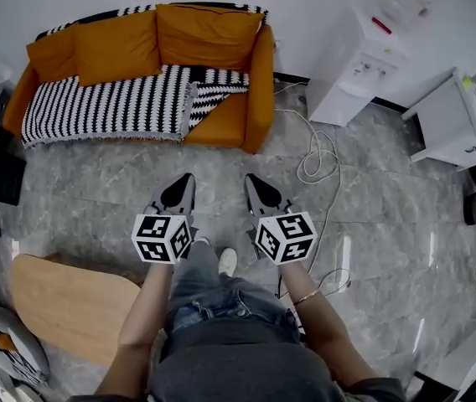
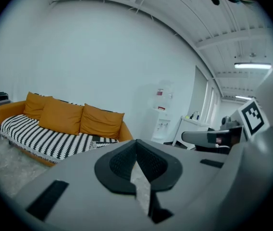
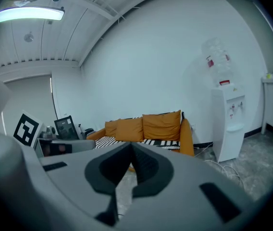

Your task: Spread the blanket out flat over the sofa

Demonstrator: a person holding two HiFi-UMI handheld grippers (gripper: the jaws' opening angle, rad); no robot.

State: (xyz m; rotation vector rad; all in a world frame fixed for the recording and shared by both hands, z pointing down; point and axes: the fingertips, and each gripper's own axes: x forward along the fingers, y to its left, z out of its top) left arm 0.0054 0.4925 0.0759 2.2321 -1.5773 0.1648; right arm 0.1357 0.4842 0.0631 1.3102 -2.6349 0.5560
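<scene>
Left gripper (image 1: 186, 179) pressed shut, nothing in it. Right gripper (image 1: 251, 179) pressed shut too, nothing in it. Both side by side over gray floor (image 1: 221, 162), tips pointing at orange sofa (image 1: 260, 82), tilted a bit down. Striped blanket (image 1: 112, 103) lies on sofa seat, ahead of both grippers, well apart from them. Blanket covers left and middle of seat; right end bare orange. Left arm (image 1: 142, 316) and right arm (image 1: 323, 316) reach forward from body.
</scene>
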